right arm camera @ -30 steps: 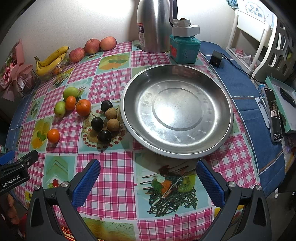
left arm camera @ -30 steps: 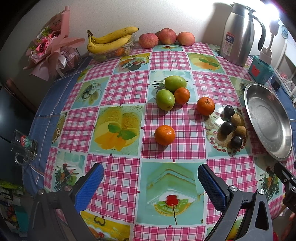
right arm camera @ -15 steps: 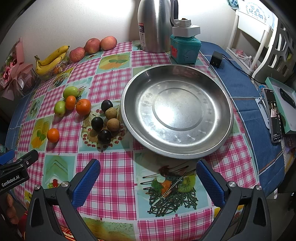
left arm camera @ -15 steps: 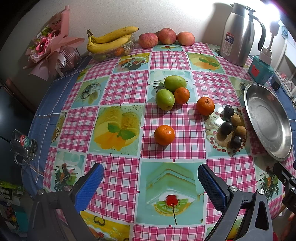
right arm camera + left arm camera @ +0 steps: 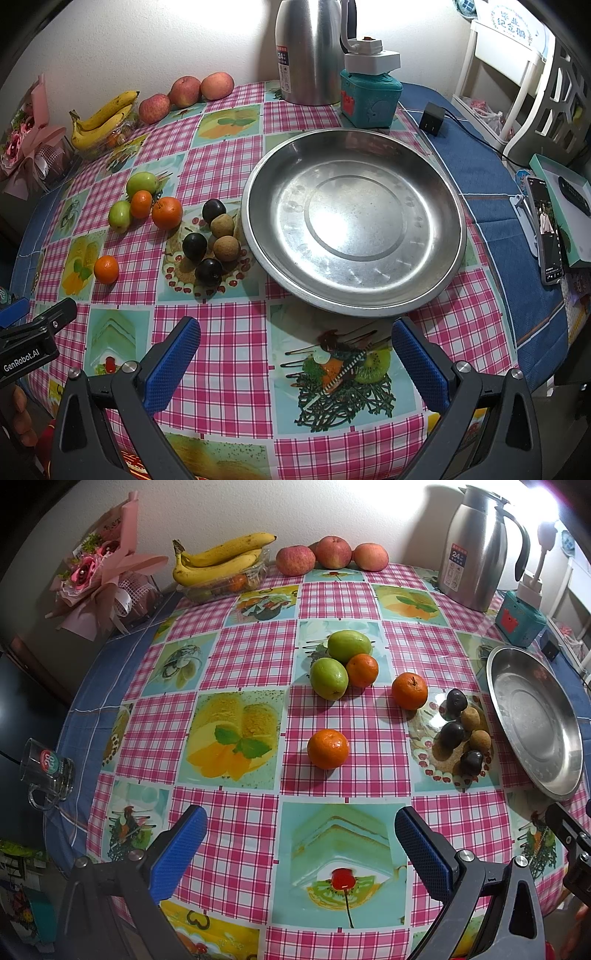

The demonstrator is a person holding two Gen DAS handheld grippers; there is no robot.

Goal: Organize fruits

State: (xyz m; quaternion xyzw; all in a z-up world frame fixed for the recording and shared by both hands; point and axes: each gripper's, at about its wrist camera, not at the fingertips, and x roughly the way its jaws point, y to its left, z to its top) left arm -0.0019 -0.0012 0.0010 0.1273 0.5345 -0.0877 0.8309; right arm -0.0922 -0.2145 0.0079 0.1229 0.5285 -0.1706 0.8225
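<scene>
Fruit sits loose on the checkered desk (image 5: 251, 657) beside the empty round steel pan (image 5: 354, 221); both tools (image 5: 299, 845) (image 5: 295, 358) gape apart, holding nothing, probably ready for loading.

Bright overhead light glares off the wall (image 5: 424, 513) (edges bend, corners dark).

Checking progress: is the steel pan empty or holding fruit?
Empty: the pan shows only bare metal; the fruit all sits on the tablecloth.
</scene>
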